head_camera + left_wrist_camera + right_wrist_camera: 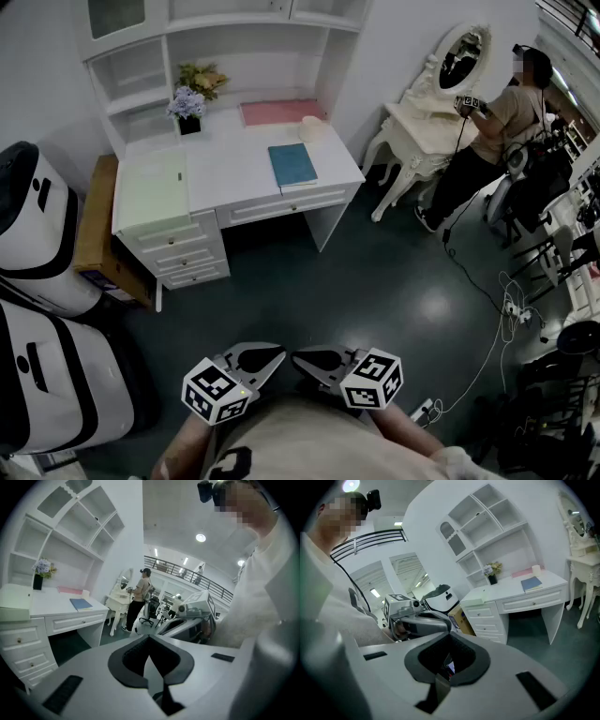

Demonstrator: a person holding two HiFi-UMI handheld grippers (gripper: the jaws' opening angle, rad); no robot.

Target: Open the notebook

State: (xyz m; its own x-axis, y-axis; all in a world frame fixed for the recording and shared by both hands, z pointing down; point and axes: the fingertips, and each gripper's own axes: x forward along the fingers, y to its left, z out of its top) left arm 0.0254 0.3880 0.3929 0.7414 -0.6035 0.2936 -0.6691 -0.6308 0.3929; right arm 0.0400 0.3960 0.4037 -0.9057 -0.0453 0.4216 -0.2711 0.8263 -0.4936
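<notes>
blue notebook (293,165): closed, flat on white desk (234,173), near front edge, right part of top. task not yet started.
left gripper (278,355) and right gripper (299,357): held low against person's torso, tips turned toward each other, nearly meeting. judged carry posture, since nothing is within reach.
left jaws: clenched, nothing between.
right jaws: appear clenched and empty; tip detail hard to read.
notebook position: well apart from both jaws, across dark floor (375,272), ahead of person.
next move calls for approach to desk.
</notes>
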